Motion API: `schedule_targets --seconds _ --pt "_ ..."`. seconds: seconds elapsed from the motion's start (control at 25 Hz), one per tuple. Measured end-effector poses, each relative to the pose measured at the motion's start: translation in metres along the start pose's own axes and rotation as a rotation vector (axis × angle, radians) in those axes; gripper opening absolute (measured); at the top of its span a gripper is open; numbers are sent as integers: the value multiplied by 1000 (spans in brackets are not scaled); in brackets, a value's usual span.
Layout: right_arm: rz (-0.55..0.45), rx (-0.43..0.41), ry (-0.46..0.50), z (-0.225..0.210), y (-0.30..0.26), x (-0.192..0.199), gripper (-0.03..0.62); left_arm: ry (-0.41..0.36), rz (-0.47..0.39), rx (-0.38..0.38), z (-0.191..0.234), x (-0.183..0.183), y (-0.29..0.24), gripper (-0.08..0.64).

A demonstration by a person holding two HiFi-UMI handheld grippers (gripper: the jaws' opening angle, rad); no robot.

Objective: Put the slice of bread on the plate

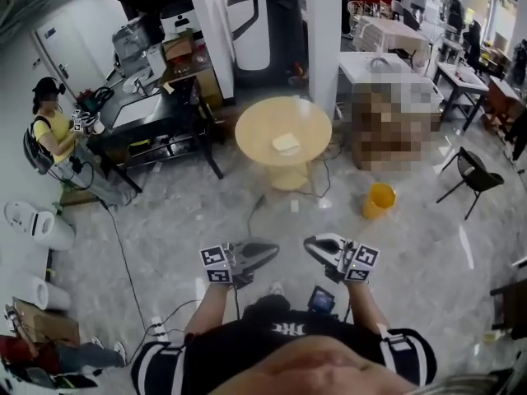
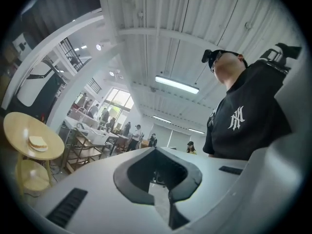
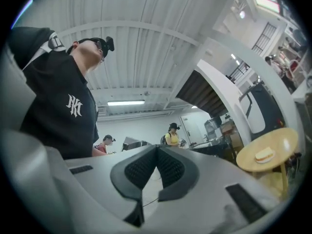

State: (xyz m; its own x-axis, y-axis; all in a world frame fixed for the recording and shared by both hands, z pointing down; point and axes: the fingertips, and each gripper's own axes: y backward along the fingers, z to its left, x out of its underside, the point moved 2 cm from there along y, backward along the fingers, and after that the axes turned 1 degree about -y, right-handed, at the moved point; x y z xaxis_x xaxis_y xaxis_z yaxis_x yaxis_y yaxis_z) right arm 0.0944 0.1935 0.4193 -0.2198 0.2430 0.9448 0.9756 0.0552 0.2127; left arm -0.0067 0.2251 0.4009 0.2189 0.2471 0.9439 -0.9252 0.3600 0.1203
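While the left claw (image 2: 156, 150) has its pads pressed together with nothing between them, the right claw (image 3: 157, 147) is pinched together and empty too. Both are held low and close to the person's body, side by side, tips angled toward each other and pointing ahead toward the round tabletop (image 1: 255, 130). My guess at why: nothing to carry, target out of reach, so they're just parked in a neutral carry pose.

The bread (image 1: 286, 144) lies well apart from both claws, across a stretch of floor, near the middle of that tabletop. It lies flat, broad face up. The outline looks close to square, perhaps a touch wider across the head view than deep, so no clear long axis, and I can't tell which edge is the top crust. It's too small to tell whether a plate sits under it; no plate stands out in any view.

That fits either empty claws heading in to fetch the bread, or bread already set down and claws away from it. A yellow bucket (image 1: 379, 200) stands on the floor right of the tabletop.
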Motion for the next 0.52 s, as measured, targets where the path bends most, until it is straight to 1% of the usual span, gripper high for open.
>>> schedule_targets --seconds 0.08,0.16,0.24,0.28,0.4,0.52 --pt "9 21 -37 12 17 23 1 21 32 -43 -16 18 8 11" --pt "33 21 -58 23 30 42 1 45 99 -92 -31 45 12 11" --pt "52 9 -59 33 32 52 1 58 156 -110 -46 68 15 11" --pt "53 1 -53 38 30 52 0 66 172 -113 -52 73 16 11" --pt "44 -27 -26 50 22 45 0 67 176 -108 -59 74 14 11" --pt "74 -52 16 59 18 37 0 55 159 -99 -61 63 3 11"
